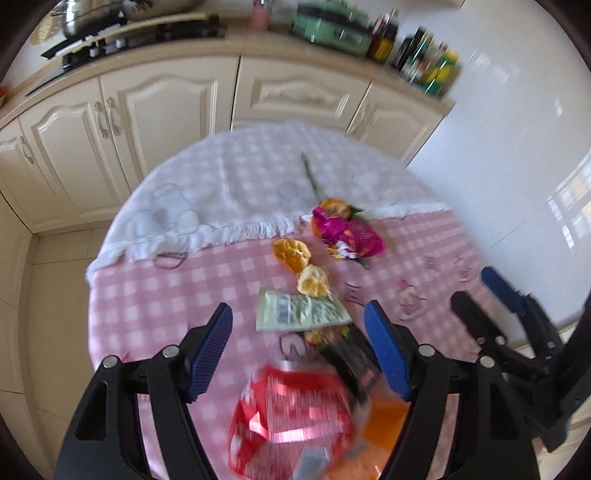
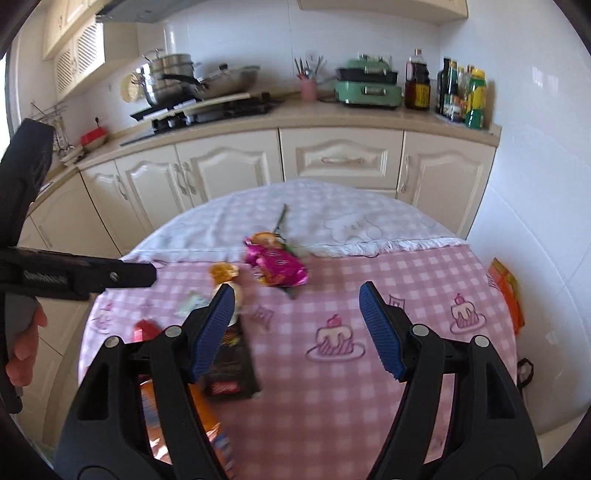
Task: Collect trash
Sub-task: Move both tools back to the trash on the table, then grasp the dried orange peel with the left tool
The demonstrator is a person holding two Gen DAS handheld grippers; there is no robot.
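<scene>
Jaws wide, red wrapper (image 1: pixel 291 410) below, untouched

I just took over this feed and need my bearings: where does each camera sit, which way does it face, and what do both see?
Left wrist: on the left gripper, tilted down at the table, red wrapper nearest; own open blue pads, and the right gripper at right.
Right wrist: on the right gripper, facing across the table to the kitchen counter; own open pads, and a hand at left.
Shared: magenta wrapper, orange peels, green appliance.
</scene>
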